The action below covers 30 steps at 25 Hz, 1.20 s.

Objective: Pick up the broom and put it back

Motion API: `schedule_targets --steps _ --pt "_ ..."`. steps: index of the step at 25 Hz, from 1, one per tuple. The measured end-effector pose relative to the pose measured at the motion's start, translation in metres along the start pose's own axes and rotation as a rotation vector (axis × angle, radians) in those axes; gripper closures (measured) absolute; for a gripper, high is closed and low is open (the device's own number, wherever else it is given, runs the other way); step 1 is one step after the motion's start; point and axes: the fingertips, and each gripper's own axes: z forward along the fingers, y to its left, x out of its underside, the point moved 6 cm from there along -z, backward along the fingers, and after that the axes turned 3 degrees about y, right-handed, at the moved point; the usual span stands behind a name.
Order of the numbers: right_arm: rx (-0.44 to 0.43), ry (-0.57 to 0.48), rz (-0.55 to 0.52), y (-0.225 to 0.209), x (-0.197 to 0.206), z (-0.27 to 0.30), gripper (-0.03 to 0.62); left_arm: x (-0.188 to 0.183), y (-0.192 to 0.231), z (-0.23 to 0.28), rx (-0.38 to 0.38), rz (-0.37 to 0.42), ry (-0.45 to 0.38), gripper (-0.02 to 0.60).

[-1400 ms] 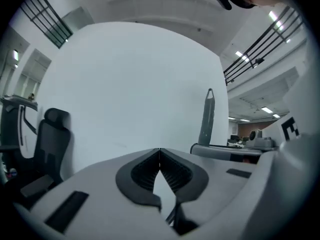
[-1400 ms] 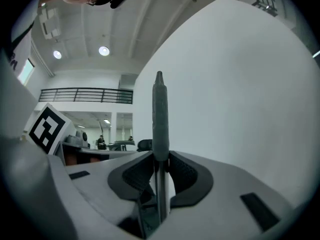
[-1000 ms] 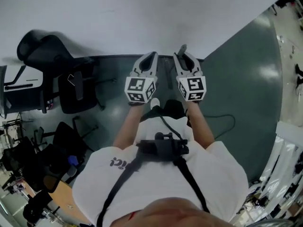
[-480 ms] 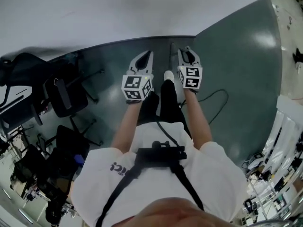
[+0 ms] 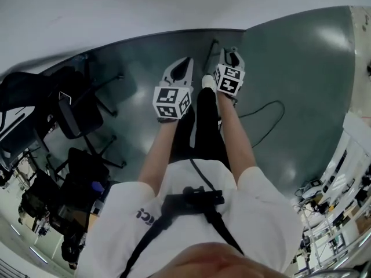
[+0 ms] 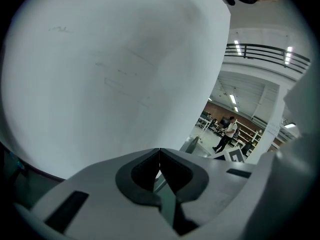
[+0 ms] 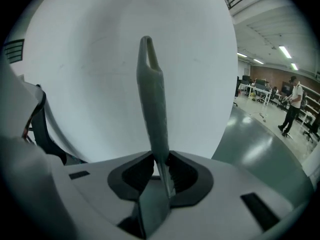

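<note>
The grey broom handle (image 7: pixel 152 99) is pinched between the jaws of the right tool (image 7: pixel 161 166). It is seen upright at the centre of the right gripper view, against a white wall (image 7: pixel 90 74). The jaws of the left tool (image 6: pixel 159 156) are pressed together, with nothing between them. In the head view the 2 tools are held at the upper centre, over the green floor (image 5: pixel 290 68).
</note>
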Motion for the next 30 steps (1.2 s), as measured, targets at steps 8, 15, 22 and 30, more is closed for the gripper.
schedule_targets --steps 8,15,22,30 --pt "-0.030 -0.034 -0.063 0.028 -0.021 0.068 0.491 0.001 0.019 0.035 -0.017 -0.008 0.005 0.571" --pt "-0.083 -0.041 -0.120 0.054 -0.057 0.126 0.491 0.003 0.042 0.043 -0.044 -0.033 -0.001 0.569" --pt "-0.086 -0.018 -0.123 0.063 -0.067 0.153 0.491 0.012 0.049 0.043 -0.038 -0.059 0.002 0.571" --pt "-0.089 0.022 -0.143 0.069 -0.061 0.160 0.491 0.019 0.056 0.039 -0.033 -0.079 0.006 0.569"
